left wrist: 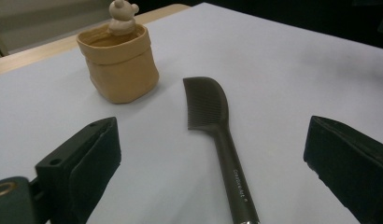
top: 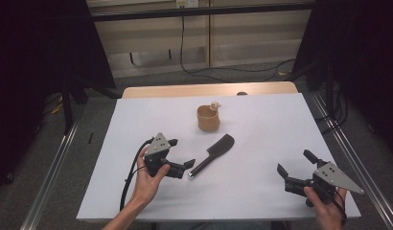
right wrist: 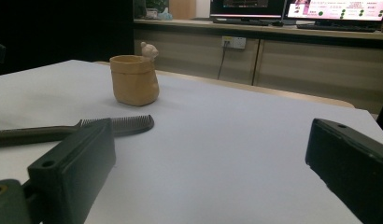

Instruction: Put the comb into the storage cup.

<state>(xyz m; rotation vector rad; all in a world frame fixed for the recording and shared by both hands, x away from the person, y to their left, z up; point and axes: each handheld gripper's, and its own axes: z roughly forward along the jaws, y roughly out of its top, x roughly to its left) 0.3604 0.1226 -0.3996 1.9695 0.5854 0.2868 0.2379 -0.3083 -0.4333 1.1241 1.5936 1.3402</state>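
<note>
A dark comb [top: 213, 153] [left wrist: 216, 126] [right wrist: 63, 130] lies flat on the white table, teeth end toward the far side, handle toward me. Behind it stands a tan cup [top: 208, 118] [left wrist: 118, 63] [right wrist: 133, 79] with a small bear figure [top: 214, 105] [left wrist: 121, 15] [right wrist: 149, 49] on its rim. My left gripper [top: 181, 153] [left wrist: 213, 158] is open just left of the comb's handle end, the handle lying between its jaws in the left gripper view. My right gripper [top: 294, 162] [right wrist: 213, 163] is open near the table's front right, holding nothing.
The white table [top: 261, 129] has a wooden strip along its far edge. Metal rails [top: 51, 167] run along both sides on the floor. Cables [top: 223, 69] lie on the floor beyond the table. Monitors [right wrist: 297, 9] sit on a counter in the right gripper view.
</note>
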